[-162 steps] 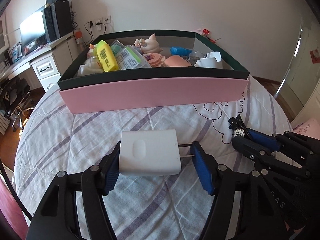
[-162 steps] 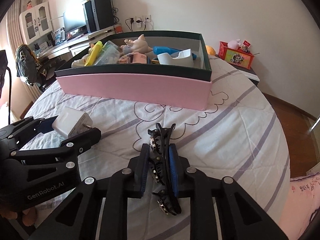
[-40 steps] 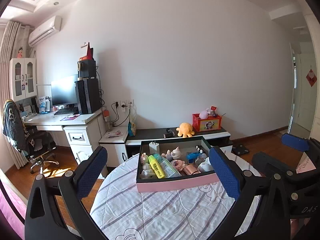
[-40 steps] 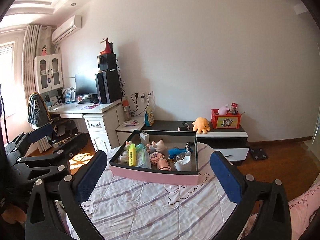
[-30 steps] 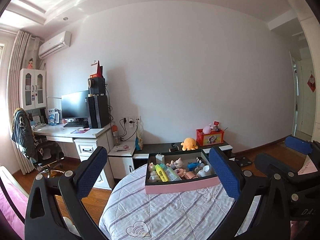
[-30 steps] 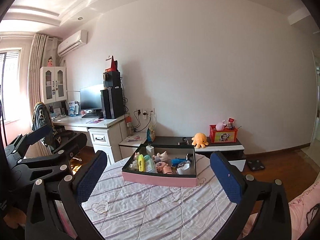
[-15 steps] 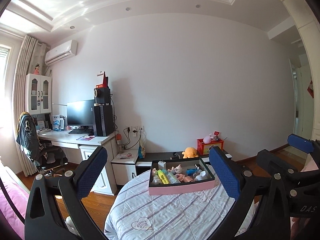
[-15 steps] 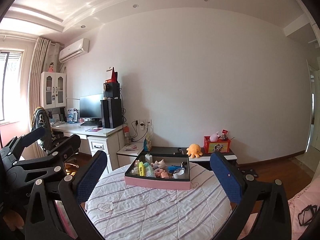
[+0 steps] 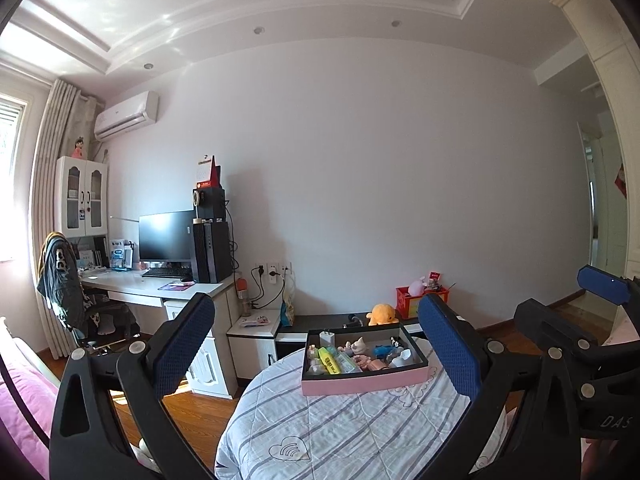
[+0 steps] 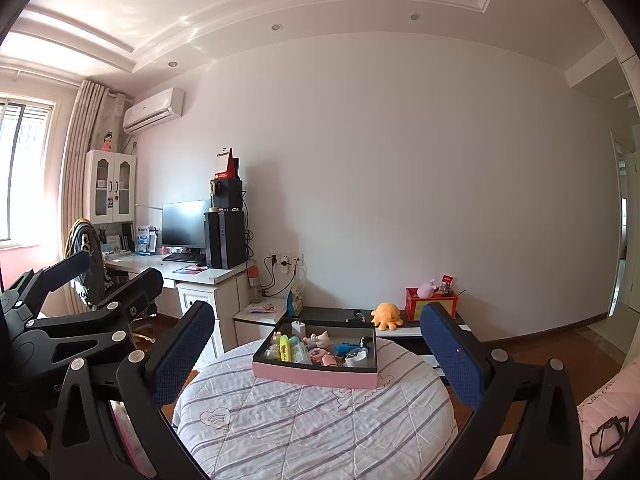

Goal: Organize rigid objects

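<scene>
Nearest the lens in each wrist view, both pairs of tongs stand wide apart with nothing between them: the left tongs and the right tongs frame the scene from well back. Below and ahead lies the bed, round, with a striped quilt. The box, pink-walled with a dark rim, sits on the bed's far part, well apart from both tongs, ahead and lower.

Its long axis runs left to right across both views. From the left tongs it lies slightly right of centre; from the right tongs, almost dead centre, so neither hand looks clearly nearer, though the right is better lined up. The box is full of small things: a white charger upright at the back-left corner, a yellow tube, a small figurine, a white cup. No loose item shows on the quilt, so the sorting looks done or nearly so.

Only the right view shows the left gripper's body at its left edge, and a dark clip-like object on pink bedding at lower right; what it is I cannot tell. Only the left view shows the right tongs' blue pad at its right side.

Farther off stand a desk with a monitor, and an orange plush on a low shelf by the wall.
</scene>
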`<state>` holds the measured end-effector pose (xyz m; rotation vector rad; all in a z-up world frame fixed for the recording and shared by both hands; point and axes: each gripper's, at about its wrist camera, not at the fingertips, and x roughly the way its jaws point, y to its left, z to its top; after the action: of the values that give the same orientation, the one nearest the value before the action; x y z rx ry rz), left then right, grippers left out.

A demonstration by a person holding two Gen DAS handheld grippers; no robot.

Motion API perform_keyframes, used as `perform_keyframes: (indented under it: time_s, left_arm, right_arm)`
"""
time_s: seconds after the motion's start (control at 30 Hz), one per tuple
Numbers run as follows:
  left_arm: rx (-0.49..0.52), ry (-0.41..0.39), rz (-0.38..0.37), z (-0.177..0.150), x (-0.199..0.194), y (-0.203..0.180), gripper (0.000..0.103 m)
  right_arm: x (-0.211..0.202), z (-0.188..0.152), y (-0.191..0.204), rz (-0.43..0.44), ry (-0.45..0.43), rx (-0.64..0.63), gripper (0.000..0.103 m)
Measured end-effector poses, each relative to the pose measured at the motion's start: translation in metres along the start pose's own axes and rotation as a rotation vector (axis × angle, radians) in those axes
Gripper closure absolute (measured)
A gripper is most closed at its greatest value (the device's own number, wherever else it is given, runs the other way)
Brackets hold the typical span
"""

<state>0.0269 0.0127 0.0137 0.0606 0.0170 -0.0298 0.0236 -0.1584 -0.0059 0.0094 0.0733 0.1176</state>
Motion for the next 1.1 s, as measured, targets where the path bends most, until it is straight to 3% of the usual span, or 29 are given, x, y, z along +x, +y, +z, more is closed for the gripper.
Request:
perform_keyframes:
  time_s: [1.1]
  left_arm:
    - [-0.011,-0.003,0.027,-0.0050,-0.0019,-0.0009,0.000]
  right_arm:
    - [-0.0017,-0.0028,0.0045,0.020,0.014,-0.010,0.000]
